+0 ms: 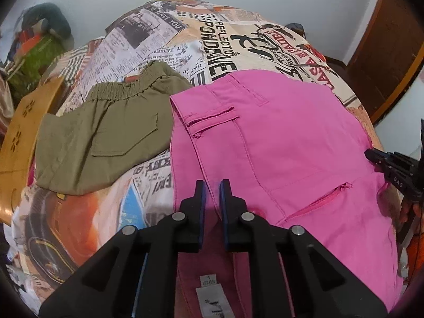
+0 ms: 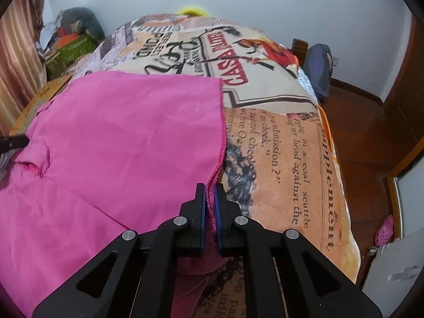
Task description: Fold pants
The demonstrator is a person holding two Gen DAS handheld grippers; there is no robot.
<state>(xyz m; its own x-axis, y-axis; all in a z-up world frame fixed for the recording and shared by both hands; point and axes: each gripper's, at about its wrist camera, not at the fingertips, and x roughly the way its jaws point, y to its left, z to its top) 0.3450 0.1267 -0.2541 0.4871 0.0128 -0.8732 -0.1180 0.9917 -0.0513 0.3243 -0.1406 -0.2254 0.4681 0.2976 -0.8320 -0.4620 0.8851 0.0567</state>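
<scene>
We note both tongs, left (image 1: pixel 212 185) and right (image 2: pixel 211 189), clamped on the pink pants (image 1: pixel 278 137); lift evenly, keeping edges aligned.

Both wrist views look forward, close and low over the bed (image 1: pixel 238 45), sharing the pink pants (image 1: pixel 291 137) (image 2: pixel 127 132).

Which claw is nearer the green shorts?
Left. The left claw grips the pink pants beside the green shorts; the right claw grips their far hem.
</scene>
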